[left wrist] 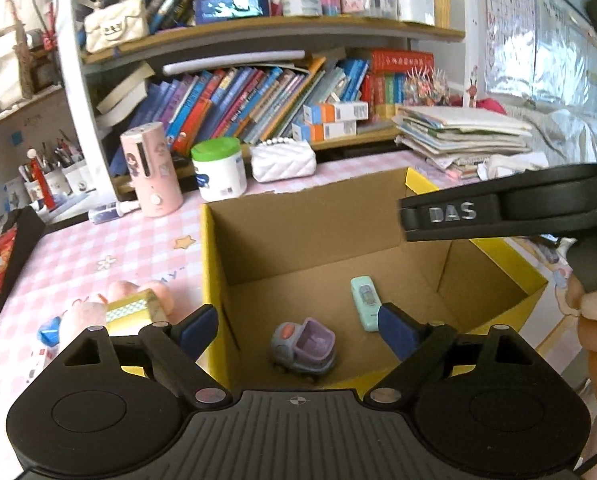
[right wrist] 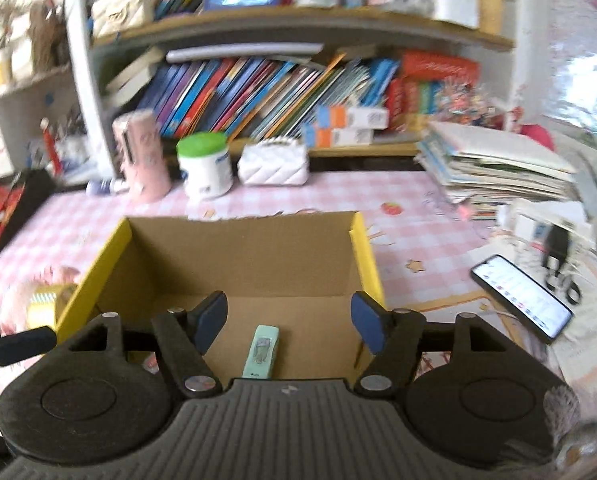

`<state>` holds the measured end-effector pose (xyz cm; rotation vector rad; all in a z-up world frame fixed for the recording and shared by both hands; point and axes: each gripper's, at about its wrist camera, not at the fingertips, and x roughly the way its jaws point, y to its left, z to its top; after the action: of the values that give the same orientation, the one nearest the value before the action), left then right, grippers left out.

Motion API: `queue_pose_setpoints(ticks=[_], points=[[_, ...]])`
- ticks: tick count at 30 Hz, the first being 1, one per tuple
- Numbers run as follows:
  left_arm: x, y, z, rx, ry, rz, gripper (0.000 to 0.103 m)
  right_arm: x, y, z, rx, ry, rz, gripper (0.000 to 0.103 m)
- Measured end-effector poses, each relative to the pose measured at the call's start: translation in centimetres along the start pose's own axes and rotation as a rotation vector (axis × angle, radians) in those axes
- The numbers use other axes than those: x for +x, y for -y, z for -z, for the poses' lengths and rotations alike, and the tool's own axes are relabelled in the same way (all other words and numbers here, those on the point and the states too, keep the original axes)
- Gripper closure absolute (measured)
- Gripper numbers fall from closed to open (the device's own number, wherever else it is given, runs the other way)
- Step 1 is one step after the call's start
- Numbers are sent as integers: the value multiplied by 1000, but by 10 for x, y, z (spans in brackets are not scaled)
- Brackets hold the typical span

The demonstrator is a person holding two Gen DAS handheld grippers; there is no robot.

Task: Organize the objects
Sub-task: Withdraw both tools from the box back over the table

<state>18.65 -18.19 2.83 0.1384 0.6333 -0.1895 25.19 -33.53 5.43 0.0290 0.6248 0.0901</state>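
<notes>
Both grippers (left wrist: 296, 330) (right wrist: 288, 324) spread wide, empty, over box (left wrist: 214, 264) rim; toy car (left wrist: 303, 346), mint case (left wrist: 364, 308) on floor, spare room around.

So the count: one cardboard box (left wrist: 258, 240) ahead of the fingers, with two things lying in it: one purple toy car (left wrist: 304, 346) between the left fingers and one mint green case (left wrist: 365, 307) by the right-hand pad. Past the fingertips there's one pink cylinder (left wrist: 151, 170), one green-lidded tub (left wrist: 218, 174) and two white quilted bags (left wrist: 283, 161), plus one phone (right wrist: 522, 298).
</notes>
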Motion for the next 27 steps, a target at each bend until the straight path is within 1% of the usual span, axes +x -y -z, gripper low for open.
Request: queue_pose_setpoints(ticks=[5, 9, 12, 15, 22, 27], points=[[-19, -10, 13, -5, 14, 10, 13, -30, -8, 17, 27, 40, 73, 36], [-34, -19, 26, -10, 20, 13, 8, -51, -17, 35, 45, 44, 118, 36], [-46, -28, 35, -19, 27, 12, 7, -65, -29, 49, 53, 44, 145, 35], [-57, -39, 49, -31, 17, 3, 7, -77, -42, 63, 57, 40, 165, 34], [-82, -67, 89, -60, -53, -37, 6, -92, -78, 103, 48, -40, 208, 32], [-99, -85, 115, -74, -96, -57, 6, -98, -101, 126, 75, -100, 193, 30]])
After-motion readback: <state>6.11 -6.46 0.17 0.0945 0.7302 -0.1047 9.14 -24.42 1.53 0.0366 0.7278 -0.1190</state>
